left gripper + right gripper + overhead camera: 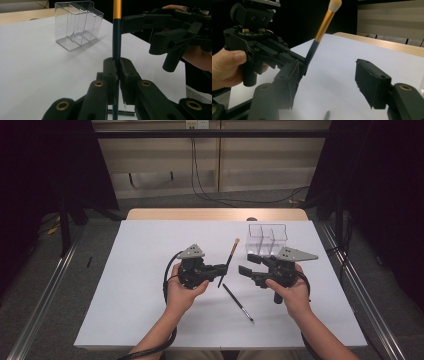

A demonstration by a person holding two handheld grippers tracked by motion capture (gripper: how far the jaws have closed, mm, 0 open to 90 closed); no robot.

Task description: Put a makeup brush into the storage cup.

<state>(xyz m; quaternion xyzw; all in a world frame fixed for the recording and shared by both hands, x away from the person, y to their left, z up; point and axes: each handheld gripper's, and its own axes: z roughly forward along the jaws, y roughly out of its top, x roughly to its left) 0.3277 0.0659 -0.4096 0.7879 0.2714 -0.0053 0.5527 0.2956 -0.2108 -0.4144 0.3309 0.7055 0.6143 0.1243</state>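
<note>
The left gripper [223,268] clamped the brush [230,260]; the right gripper [244,270] gaped half-wide, empty; the high view added a second brush [238,303].

The makeup brush [319,32] has a dark blue-black handle, a gold ferrule and a pale cream tuft. The second brush [238,303], lying on the sheet, is thin and black with a silvery tip. The organiser box [78,23] is clear, colourless plastic. The table cover [150,270] is plain white over a light wood tabletop [215,214]. Both the left gripper [117,71] and the right gripper [329,82] are matte black with brass-coloured pivot pins, each topped by a grey plate.
</note>
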